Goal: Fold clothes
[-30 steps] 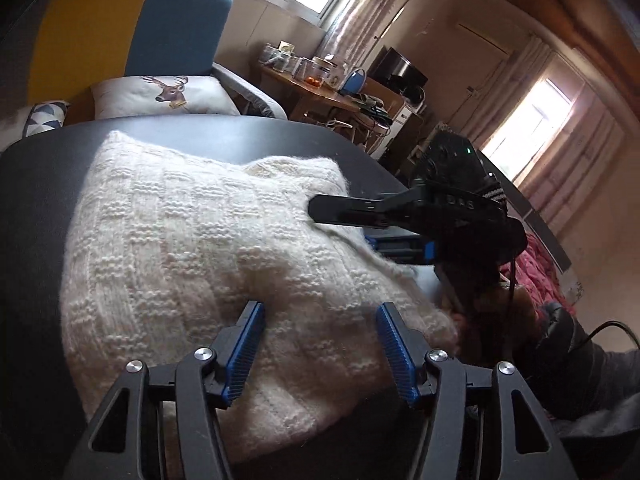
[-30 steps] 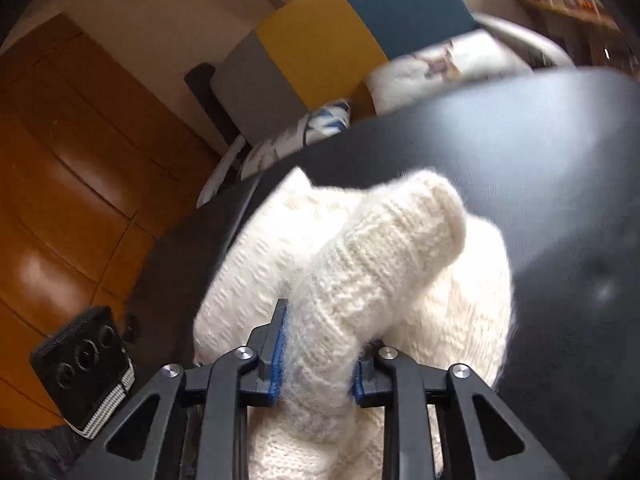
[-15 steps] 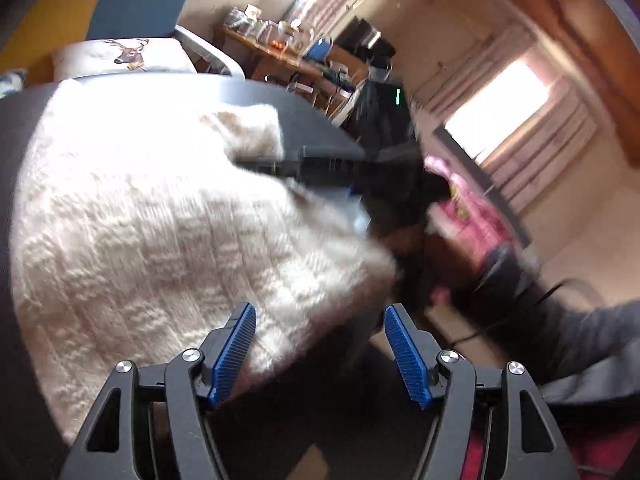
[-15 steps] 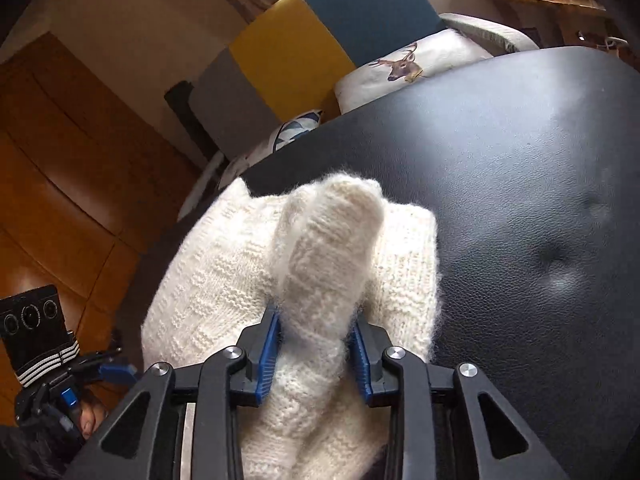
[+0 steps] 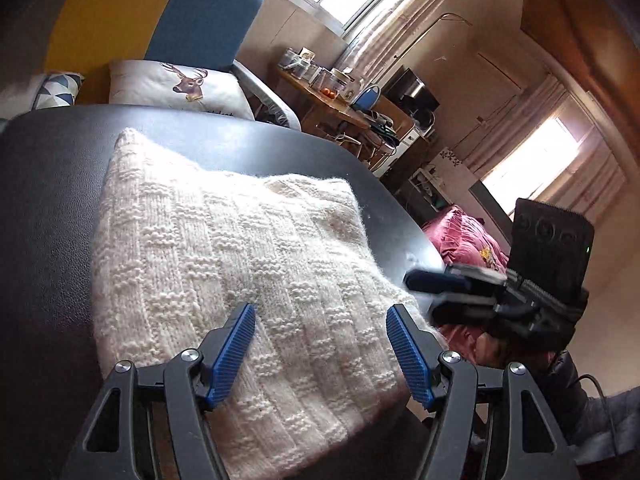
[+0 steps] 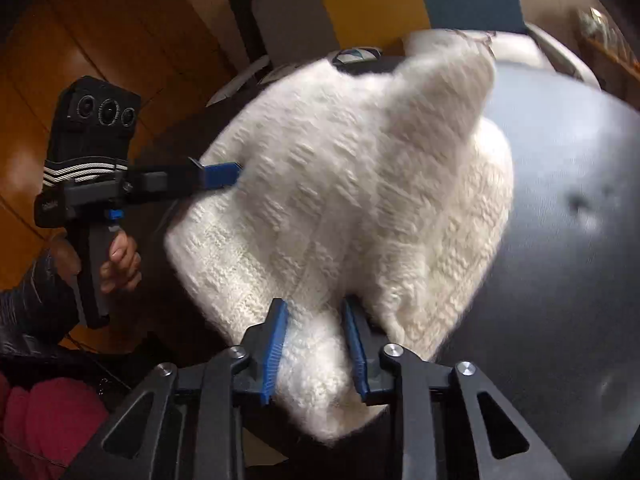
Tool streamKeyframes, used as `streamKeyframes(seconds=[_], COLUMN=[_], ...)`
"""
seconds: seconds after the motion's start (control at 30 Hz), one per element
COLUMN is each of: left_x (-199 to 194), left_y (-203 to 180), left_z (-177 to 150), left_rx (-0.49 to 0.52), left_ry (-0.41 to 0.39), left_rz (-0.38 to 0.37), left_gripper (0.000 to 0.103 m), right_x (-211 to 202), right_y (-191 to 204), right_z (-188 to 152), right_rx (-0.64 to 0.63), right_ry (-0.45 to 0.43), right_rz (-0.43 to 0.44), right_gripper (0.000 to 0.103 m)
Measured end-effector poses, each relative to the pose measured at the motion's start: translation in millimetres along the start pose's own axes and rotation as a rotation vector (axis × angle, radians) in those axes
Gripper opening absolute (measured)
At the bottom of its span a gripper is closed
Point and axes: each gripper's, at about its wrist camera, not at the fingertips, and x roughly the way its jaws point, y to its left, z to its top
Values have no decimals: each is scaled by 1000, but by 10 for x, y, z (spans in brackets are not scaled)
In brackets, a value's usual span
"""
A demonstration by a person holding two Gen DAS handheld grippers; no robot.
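Note:
A cream knitted sweater lies folded on the black padded table. My left gripper hovers open over the sweater's near edge, its blue pads wide apart and pinching nothing. In the left wrist view my right gripper sits at the sweater's right corner, blurred. Seen from the right wrist, the right gripper has its jaws closing, pads pressed on a thick fold of the sweater, which bulges up ahead of it. The left gripper reaches in from the left and touches the sweater's edge.
A yellow and blue sofa with a deer cushion stands behind the table. A cluttered wooden desk and pink bedding lie to the right. A person's hand holds the left gripper's handle before a wooden wardrobe.
The right gripper has sunk and drawn back off the sweater's top to its near right corner, the fold still in it. The left gripper swung aside and came back over the near edge.

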Motion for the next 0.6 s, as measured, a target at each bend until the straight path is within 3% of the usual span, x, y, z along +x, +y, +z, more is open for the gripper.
streamKeyframes(seconds=[0.03, 0.2, 0.4, 0.6], left_x=[8, 41, -45, -364], left_y=[26, 21, -5, 75], left_z=[-52, -324, -339, -136], left_rx=[-10, 13, -25, -57], left_ry=[2, -16, -6, -87], left_rz=[-6, 4, 11, 37], left_gripper=[69, 69, 70, 76], right_x=[-28, -47, -116, -192], right_y=[-60, -186, -114, 51], right_z=[-97, -171, -29, 224], right_rx=[33, 124, 119, 70], right_ry=[-56, -125, -88, -82], right_rz=[38, 85, 59, -1], right_gripper=[27, 23, 25, 30])
